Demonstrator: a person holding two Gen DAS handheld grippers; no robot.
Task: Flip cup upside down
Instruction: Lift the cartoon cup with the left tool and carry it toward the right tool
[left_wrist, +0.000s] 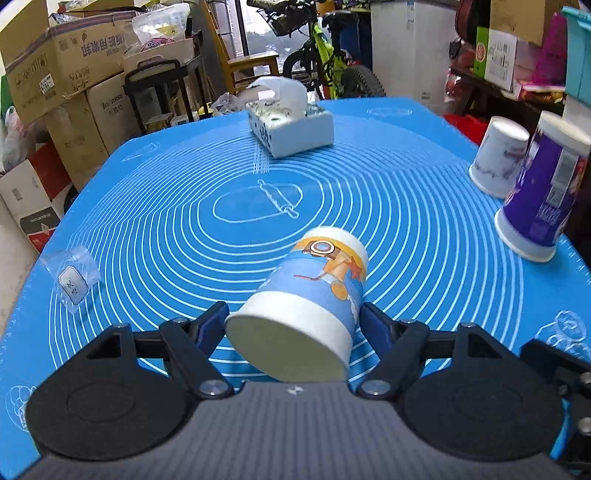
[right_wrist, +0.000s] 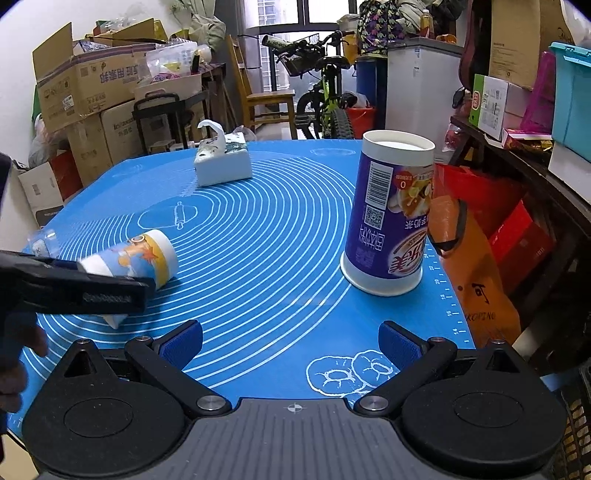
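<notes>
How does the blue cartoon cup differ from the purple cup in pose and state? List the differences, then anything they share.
1. The blue cartoon cup is tilted over; the purple cup stands on the blue mat, wider end down.
2. The left gripper brackets the blue cartoon cup; nothing holds the purple cup.

Shared: both are printed paper cups with white bands.

blue mat (right_wrist: 280, 236) over the table, ringed in white lines. behind it, daylight through a window (right_wrist: 295, 14) at the back. a wooden chair (right_wrist: 266, 99) stands by it, a bike (right_wrist: 328, 92) just beside. boxes (right_wrist: 88, 85) stacked high along the left wall, a black cart (right_wrist: 162, 110) in front of them. white cabinet (right_wrist: 417, 85) at the back right, and a cluttered shelf (right_wrist: 517, 147) down the right side.
</notes>
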